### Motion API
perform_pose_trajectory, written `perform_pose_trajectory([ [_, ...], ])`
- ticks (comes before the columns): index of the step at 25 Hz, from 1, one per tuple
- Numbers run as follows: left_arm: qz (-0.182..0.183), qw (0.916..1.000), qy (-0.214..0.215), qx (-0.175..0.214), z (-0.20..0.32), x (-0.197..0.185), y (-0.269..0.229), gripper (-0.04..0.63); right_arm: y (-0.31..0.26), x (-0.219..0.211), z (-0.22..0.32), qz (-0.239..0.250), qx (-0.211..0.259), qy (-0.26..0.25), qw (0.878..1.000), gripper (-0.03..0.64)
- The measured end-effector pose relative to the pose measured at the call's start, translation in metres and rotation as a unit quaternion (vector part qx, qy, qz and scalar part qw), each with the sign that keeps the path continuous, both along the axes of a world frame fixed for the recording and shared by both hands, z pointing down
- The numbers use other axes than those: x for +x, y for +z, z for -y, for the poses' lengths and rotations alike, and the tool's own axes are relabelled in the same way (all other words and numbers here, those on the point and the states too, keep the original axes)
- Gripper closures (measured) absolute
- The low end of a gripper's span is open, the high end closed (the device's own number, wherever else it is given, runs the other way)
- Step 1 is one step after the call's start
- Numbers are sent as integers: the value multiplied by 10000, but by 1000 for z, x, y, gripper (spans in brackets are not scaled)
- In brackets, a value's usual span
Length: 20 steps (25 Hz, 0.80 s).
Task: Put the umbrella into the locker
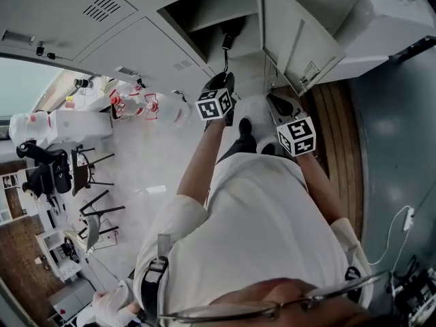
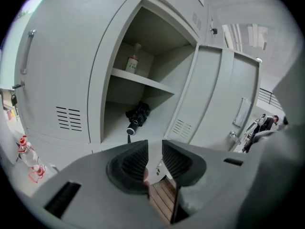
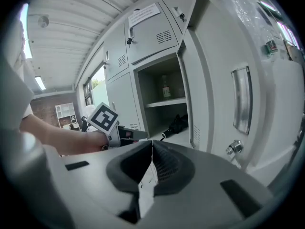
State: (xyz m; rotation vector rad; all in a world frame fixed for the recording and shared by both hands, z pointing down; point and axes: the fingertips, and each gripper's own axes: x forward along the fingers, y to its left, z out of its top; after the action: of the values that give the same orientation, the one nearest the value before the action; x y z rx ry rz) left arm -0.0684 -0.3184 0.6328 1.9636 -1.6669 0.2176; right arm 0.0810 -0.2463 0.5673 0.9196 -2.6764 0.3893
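This looks like a staff locker corner in a workspace: a bank of tall grey metal lockers (image 2: 62, 75) with vented doors fills the upper frame. Black office chairs (image 1: 46, 172) stand at the left, and a red brick wall (image 3: 44, 108) runs behind.

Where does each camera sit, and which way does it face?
Head view: on the head, steeply down at the locker; torso, arms, left gripper, right gripper.
Left gripper view: on that gripper, into the locker; its empty jaws apart.
Right gripper view: likewise; jaws together, left hand.
All three share the umbrella.
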Motion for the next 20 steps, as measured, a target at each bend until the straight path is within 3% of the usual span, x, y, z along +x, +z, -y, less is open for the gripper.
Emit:
perform_pose_trajectory([
  [9,122,9991,176,368,-41,-16,-40,525,-11,-23,-12,95,28,-19,9999,609],
  [20,217,9958,497,743,-91,-54,-82,551,-33,-87,-28,128,136,-59,9998,609],
])
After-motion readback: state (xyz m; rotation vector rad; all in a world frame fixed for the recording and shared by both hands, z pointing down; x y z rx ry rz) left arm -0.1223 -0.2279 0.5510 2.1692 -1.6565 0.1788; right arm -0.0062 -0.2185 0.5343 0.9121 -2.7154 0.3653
